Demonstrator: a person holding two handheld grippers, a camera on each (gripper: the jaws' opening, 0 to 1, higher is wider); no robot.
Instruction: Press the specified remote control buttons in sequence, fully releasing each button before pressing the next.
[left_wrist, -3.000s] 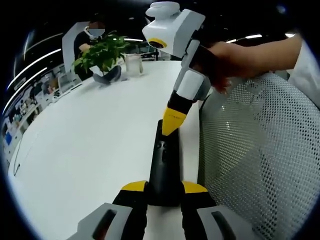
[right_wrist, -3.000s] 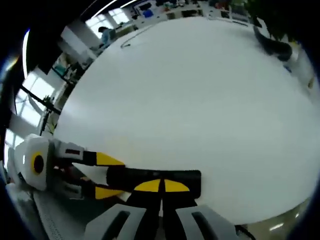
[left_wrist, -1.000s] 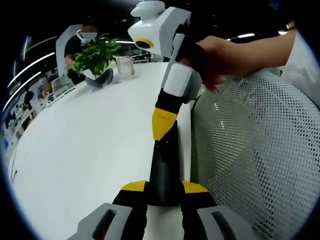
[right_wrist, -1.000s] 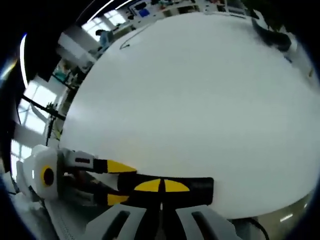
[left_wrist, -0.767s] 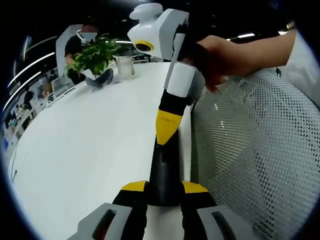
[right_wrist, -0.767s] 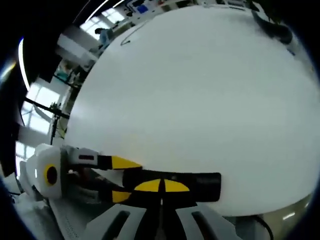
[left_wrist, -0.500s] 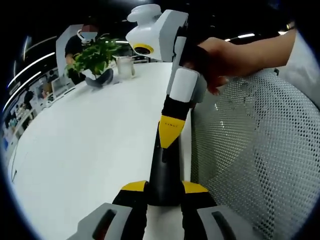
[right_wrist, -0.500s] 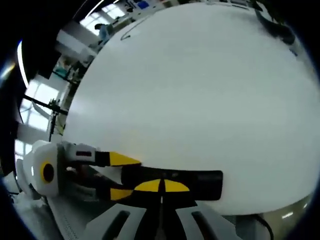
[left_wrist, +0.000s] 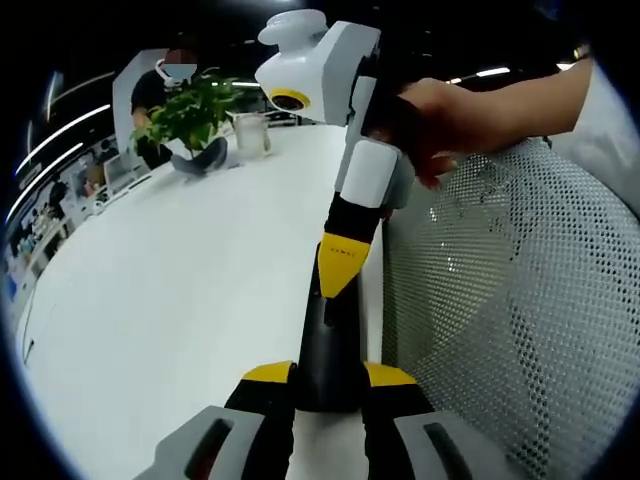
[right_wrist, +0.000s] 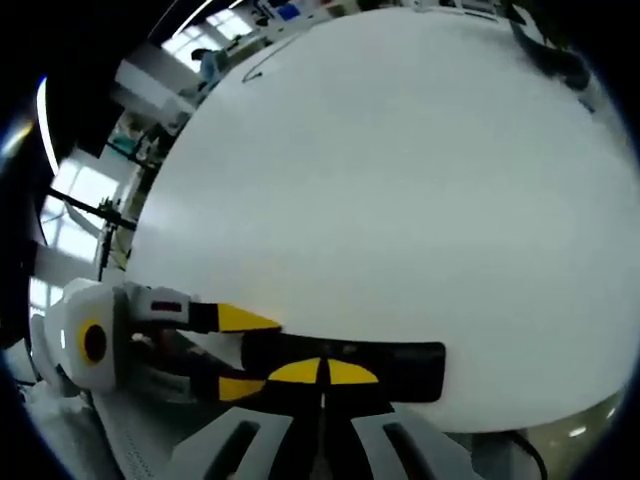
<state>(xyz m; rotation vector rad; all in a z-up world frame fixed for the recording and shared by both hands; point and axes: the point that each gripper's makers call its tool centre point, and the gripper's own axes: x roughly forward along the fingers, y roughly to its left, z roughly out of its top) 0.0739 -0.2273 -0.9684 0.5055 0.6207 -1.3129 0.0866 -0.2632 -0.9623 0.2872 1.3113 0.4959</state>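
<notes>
A long black remote (left_wrist: 328, 345) lies lengthwise on the white table (left_wrist: 170, 290), with my left gripper (left_wrist: 328, 378) shut on its near end. My right gripper (left_wrist: 339, 278) comes down from above, held by a hand (left_wrist: 450, 115), its yellow tips together and resting on the remote's upper face about halfway along. In the right gripper view the remote (right_wrist: 400, 362) runs crosswise under my shut right gripper (right_wrist: 322, 373). The left gripper (right_wrist: 245, 353) clamps its left end there. Which button lies under the tip is hidden.
A mesh chair back (left_wrist: 510, 320) stands close to the right of the remote, beside the table edge. A potted plant (left_wrist: 195, 115) and a glass jar (left_wrist: 252, 132) sit at the far side. The wide tabletop (right_wrist: 400, 180) stretches away beyond the remote.
Over the last second the right gripper's yellow tip shifted a little lower and nearer along the remote. In the last half second it has hardly moved. The left gripper keeps its hold.
</notes>
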